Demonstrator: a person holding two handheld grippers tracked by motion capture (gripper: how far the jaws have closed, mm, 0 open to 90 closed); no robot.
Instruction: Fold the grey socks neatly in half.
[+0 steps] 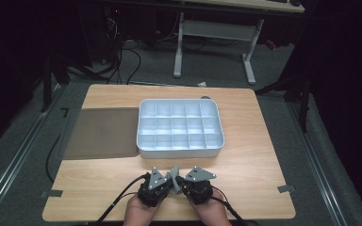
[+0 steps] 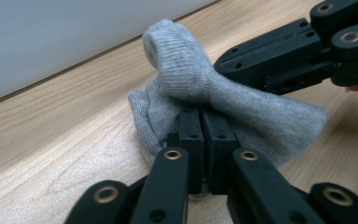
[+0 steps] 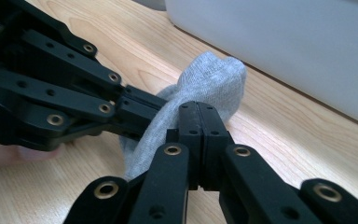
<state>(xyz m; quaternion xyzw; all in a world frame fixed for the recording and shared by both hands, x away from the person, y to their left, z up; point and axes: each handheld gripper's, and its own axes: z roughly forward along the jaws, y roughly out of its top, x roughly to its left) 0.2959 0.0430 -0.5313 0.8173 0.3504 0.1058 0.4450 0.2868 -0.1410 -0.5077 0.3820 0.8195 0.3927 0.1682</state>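
A small grey sock (image 1: 174, 172) lies bunched on the wooden table near its front edge, pinched from both sides. My left gripper (image 1: 168, 181) comes at it from the left and my right gripper (image 1: 181, 181) from the right, their tips almost meeting. In the left gripper view the sock (image 2: 182, 70) bulges above my left gripper (image 2: 202, 116), whose jaws are shut on its fabric, with the right gripper (image 2: 223, 70) biting in from the upper right. In the right gripper view my right gripper (image 3: 199, 109) is shut on the sock (image 3: 212, 77), beside the left gripper (image 3: 121, 109).
A white tray (image 1: 179, 153) divided into several empty compartments stands just beyond the grippers at mid-table; its wall (image 2: 51, 37) rises close behind the sock. A dark grey flat mat (image 1: 101, 132) lies to its left. Bare wood spreads on both sides of the hands.
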